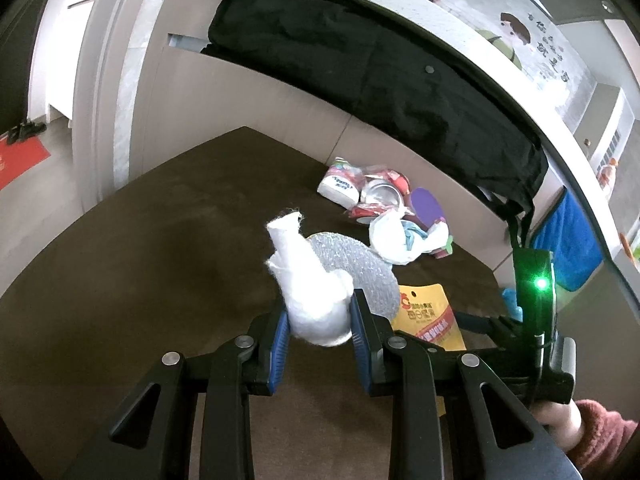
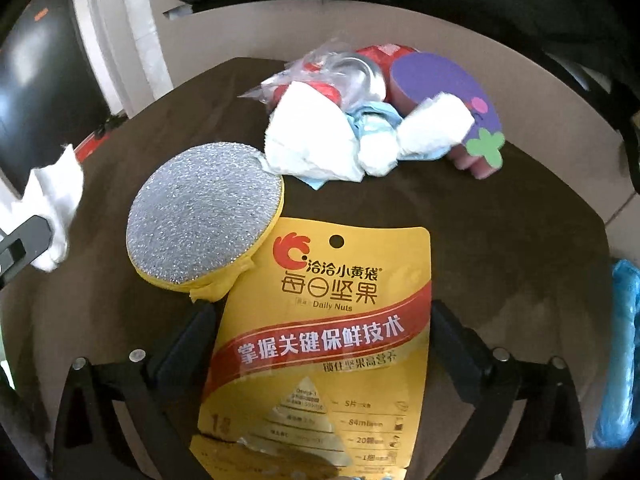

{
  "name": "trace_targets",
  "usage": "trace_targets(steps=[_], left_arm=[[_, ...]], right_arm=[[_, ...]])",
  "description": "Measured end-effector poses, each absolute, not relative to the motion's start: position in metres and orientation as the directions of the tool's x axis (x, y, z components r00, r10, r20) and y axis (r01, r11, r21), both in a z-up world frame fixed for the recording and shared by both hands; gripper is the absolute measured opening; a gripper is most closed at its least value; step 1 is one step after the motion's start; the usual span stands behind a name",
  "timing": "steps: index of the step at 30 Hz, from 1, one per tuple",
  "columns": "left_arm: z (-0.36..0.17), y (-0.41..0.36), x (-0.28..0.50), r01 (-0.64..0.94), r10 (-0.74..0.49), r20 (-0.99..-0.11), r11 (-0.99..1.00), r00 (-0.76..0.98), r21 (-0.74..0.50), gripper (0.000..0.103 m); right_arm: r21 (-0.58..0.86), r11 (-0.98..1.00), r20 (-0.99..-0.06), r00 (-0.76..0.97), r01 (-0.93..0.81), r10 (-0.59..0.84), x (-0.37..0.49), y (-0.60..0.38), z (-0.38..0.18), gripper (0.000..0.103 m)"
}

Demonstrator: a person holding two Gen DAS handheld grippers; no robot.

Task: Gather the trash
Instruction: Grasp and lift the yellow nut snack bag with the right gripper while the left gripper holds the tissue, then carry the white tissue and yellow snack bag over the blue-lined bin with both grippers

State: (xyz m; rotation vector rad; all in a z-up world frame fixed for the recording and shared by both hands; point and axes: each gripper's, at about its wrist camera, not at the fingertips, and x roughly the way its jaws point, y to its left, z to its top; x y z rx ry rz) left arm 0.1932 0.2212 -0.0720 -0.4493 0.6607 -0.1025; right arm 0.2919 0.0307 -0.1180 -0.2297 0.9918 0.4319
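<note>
My left gripper (image 1: 318, 314) is shut on a crumpled white tissue (image 1: 308, 280), held just above the brown table (image 1: 160, 260). In the right wrist view the same tissue (image 2: 56, 200) shows at the far left edge. My right gripper (image 2: 320, 316) is open wide and points down at a yellow nut packet (image 2: 320, 340). The packet lies flat on the table between the two fingers, its edges close to them. A round silver scouring pad (image 2: 204, 216) with a yellow rim overlaps the packet's top left corner.
At the back of the table (image 2: 500, 240) lie crumpled white and blue tissues (image 2: 320, 144), a clear bag of red wrappers (image 2: 340, 72) and a purple foam eggplant (image 2: 440, 92). A blue plastic piece (image 2: 620, 352) is at the right edge. Black cloth (image 1: 380, 80) hangs behind.
</note>
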Motion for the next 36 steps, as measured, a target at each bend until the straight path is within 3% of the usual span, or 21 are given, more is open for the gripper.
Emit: trace_targets(steps=[6, 8, 9, 16, 22, 36], left_arm=[[-0.072, 0.222, 0.193, -0.051, -0.234, -0.571, 0.897, 0.786, -0.439, 0.028], [-0.071, 0.222, 0.194, -0.048, -0.238, -0.571, 0.897, 0.786, -0.44, 0.028], [-0.07, 0.221, 0.194, -0.046, -0.239, -0.57, 0.897, 0.786, -0.439, 0.028], [-0.061, 0.195, 0.198, -0.002, -0.255, -0.573, 0.912, 0.779, -0.409, 0.028], [-0.045, 0.158, 0.205, 0.05, -0.262, -0.575, 0.933, 0.775, -0.357, 0.028], [0.034, 0.032, 0.221, 0.228, -0.287, -0.477, 0.957, 0.831, -0.178, 0.028]], right_arm=[[0.008, 0.861, -0.843, 0.46, -0.508, 0.279, 0.28, 0.014, -0.114, 0.086], [0.012, 0.857, -0.84, 0.46, -0.515, 0.288, 0.277, 0.004, -0.112, 0.066], [0.016, 0.856, -0.837, 0.461, -0.517, 0.295, 0.276, 0.0, -0.109, 0.048], [0.075, 0.855, -0.817, 0.46, -0.513, 0.348, 0.273, -0.041, -0.096, 0.022], [0.102, 0.865, -0.775, 0.506, -0.491, 0.379, 0.272, -0.065, -0.075, 0.018], [0.082, 0.911, -0.53, 0.757, -0.404, 0.383, 0.256, -0.165, 0.023, 0.018]])
